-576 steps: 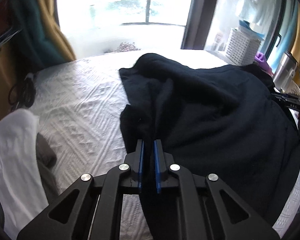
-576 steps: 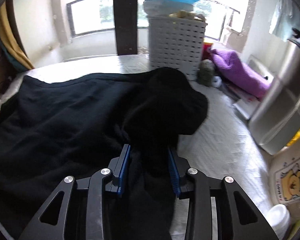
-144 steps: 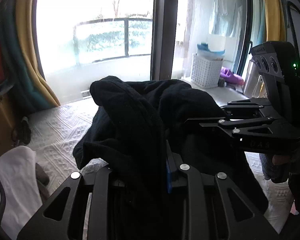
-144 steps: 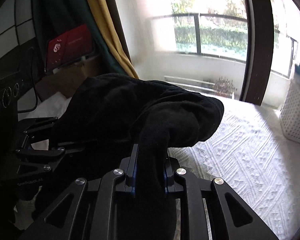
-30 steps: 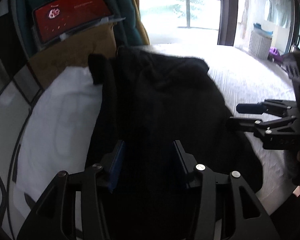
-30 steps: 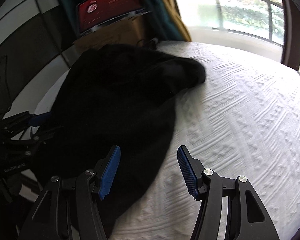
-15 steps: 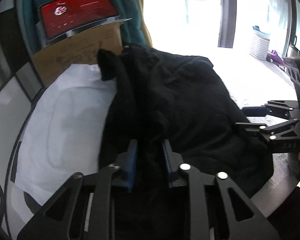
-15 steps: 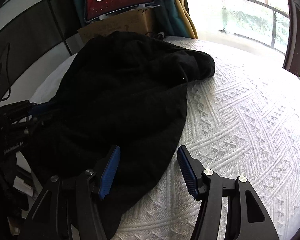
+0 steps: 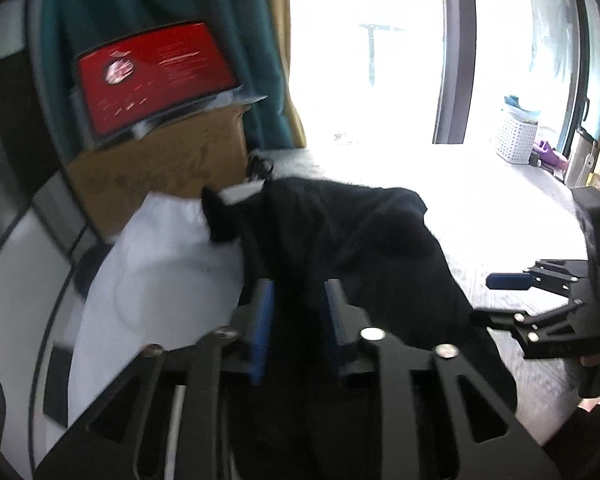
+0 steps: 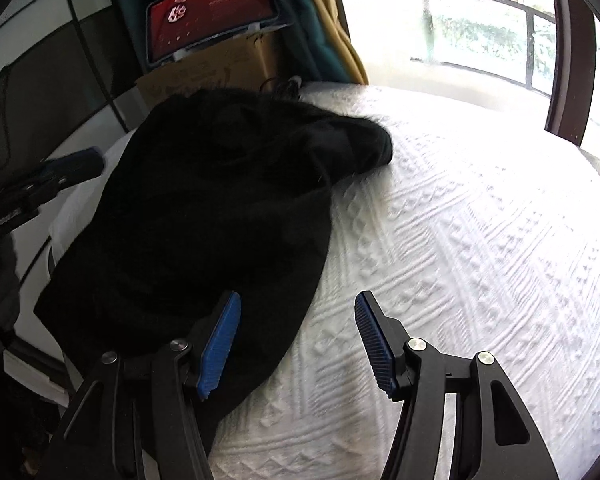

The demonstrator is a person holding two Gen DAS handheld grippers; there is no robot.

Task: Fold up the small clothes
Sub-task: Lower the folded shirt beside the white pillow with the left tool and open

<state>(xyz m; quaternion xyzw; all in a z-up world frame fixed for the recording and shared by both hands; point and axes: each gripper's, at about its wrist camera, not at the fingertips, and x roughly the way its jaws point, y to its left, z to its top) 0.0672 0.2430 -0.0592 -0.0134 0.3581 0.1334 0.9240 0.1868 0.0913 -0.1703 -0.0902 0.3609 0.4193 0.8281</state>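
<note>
Black garment (image 10: 204,208) is seen bunched at frame left-ctr on white bedspread (image 10: 480,240), partly over pillow (image 9: 156,272). Left gripper (image 9: 298,320): jaws opening, cloth between pads. Right gripper (image 10: 296,340): jaws held apart, nothing gripped, at garment's lower edge.

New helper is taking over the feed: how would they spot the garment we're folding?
Start at the white textured bedspread covering the bed. At its head end, partly over a plain white pillow below a red-covered box, lies a bunched black fleece garment. It is the only dark, fuzzy thing on the white bedding.
</note>
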